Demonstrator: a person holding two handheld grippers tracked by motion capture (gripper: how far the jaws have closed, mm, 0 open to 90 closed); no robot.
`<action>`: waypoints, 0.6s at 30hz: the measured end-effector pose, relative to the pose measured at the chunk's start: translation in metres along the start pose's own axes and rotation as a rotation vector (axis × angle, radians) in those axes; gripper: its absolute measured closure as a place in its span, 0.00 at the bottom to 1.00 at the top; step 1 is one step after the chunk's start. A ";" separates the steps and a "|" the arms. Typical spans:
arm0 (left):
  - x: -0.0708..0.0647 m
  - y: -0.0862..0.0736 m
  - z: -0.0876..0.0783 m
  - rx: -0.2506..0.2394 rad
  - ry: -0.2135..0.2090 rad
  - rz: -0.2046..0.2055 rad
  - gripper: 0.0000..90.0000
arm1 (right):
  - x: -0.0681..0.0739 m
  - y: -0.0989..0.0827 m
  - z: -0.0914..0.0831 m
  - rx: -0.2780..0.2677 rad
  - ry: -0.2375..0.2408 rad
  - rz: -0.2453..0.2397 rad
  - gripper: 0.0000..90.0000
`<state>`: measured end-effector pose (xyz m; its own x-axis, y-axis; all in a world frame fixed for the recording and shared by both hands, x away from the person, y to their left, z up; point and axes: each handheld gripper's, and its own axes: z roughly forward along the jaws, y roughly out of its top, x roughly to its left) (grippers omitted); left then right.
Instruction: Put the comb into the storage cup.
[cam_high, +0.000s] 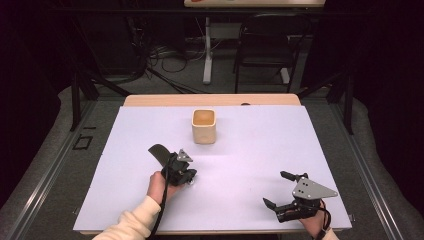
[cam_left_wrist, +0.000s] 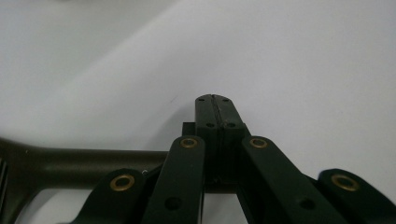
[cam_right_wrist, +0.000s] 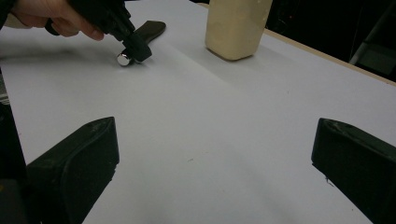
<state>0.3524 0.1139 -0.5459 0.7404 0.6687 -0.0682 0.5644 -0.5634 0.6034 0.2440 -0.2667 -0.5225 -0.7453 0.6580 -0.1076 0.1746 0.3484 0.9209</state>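
Observation:
A dark utensil (cam_high: 159, 151) with a flat blade lies on the white table cover (cam_high: 240, 150), left of centre. My left gripper (cam_high: 188, 176) is tipped down over its handle, jaws shut flat together. In the left gripper view the olive handle (cam_left_wrist: 70, 161) crosses behind my left gripper (cam_left_wrist: 215, 100), and nothing shows between the pads. The right gripper view shows the left gripper (cam_right_wrist: 137, 48) touching the cover, a shiny metal end (cam_right_wrist: 123, 59) beside it and the blade (cam_right_wrist: 152, 30) beyond. My right gripper (cam_high: 275, 188) rests open near the front right, nothing between its fingertips (cam_right_wrist: 79, 158).
A beige square cup (cam_high: 204, 126) stands upright at the middle back of the cover, also in the right gripper view as the cup (cam_right_wrist: 236, 28). The wooden table edge (cam_high: 210, 99) runs behind it. A black chair (cam_high: 265, 45) and cables are on the floor beyond.

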 end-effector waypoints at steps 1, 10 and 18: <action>0.001 -0.001 -0.001 0.002 -0.003 0.001 1.00 | 0.000 0.000 0.000 -0.001 -0.001 0.001 0.00; 0.003 -0.007 -0.008 0.009 -0.001 -0.005 1.00 | 0.000 0.000 0.000 0.000 -0.001 0.000 0.00; 0.005 -0.013 -0.012 0.021 0.006 -0.010 1.00 | 0.000 0.000 0.000 0.000 -0.002 0.000 0.00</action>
<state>0.3446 0.1304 -0.5442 0.7325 0.6772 -0.0695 0.5794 -0.5666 0.5859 0.2437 -0.2667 -0.5225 -0.7440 0.6593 -0.1084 0.1745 0.3484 0.9210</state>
